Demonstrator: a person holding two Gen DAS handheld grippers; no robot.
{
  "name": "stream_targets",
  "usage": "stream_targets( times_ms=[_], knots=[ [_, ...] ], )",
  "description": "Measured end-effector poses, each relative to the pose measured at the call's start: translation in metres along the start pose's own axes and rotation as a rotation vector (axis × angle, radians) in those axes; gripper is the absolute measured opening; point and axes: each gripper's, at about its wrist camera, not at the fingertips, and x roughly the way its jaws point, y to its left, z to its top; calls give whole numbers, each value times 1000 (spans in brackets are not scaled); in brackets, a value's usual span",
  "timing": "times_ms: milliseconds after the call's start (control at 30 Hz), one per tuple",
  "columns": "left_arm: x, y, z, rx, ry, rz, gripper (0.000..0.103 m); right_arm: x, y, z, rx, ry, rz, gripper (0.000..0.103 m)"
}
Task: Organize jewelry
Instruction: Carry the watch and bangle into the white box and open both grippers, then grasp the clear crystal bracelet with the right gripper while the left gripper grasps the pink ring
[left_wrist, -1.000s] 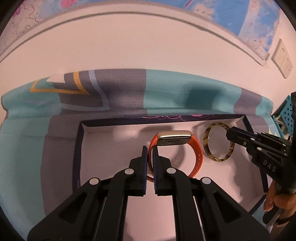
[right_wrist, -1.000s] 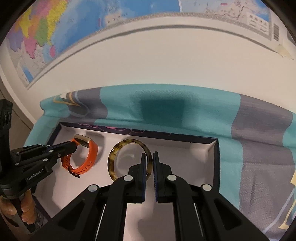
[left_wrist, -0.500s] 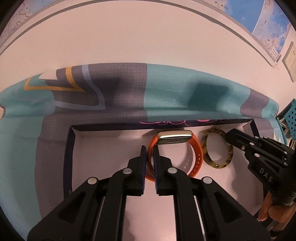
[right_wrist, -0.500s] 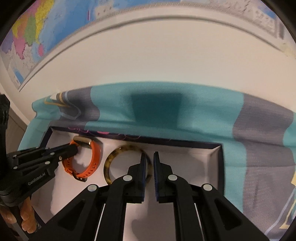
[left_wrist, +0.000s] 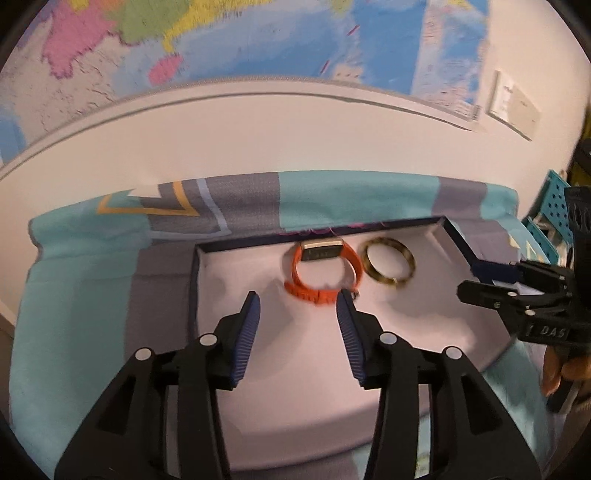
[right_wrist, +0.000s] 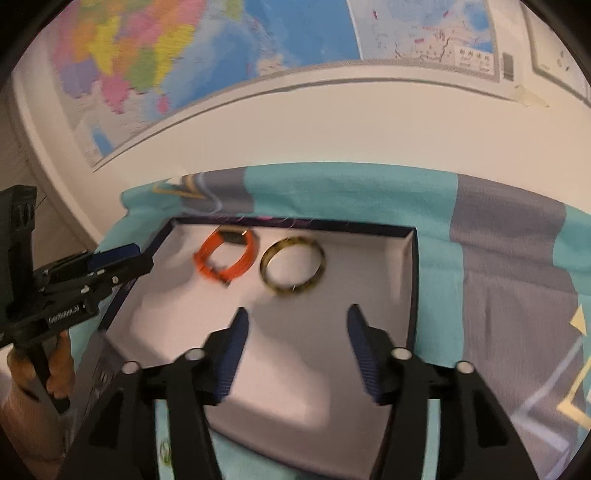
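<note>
jewelry lies past both emptied grippers: left gripper (left_wrist: 297, 306) and right gripper (right_wrist: 295, 321) have just been opening, nothing between them. beyond, in the white-lined dark box (left_wrist: 258, 369), orange rubbery watch (left_wrist: 319, 271) flexes, grip its strap; tortoiseshell rigid bangle (left_wrist: 388, 264) looks light, slippery, pinch its rim.

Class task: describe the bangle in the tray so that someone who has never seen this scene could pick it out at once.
Find the shallow dark-edged tray with a white lining on the teal and grey cloth. Two pieces lie near its far wall. The mottled brown-and-yellow rigid ring bangle is the plain hoop, beside the orange strapped watch with a gold case.
</note>
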Motion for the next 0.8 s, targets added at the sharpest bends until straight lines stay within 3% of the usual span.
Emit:
stream_targets(
  times_ms=[267,500,800],
  knots=[
    [-43,-6,-52,36,-31,-57,52,-51,16,-53,-43,-37,80,54],
    [-57,-7,-85,29,-12,-77,53,-64,57,-93,-158,21,146,49],
    [-79,-16,-131,72,11,-93,57,-42,84,-115,-233,91,87,47]
  ],
)
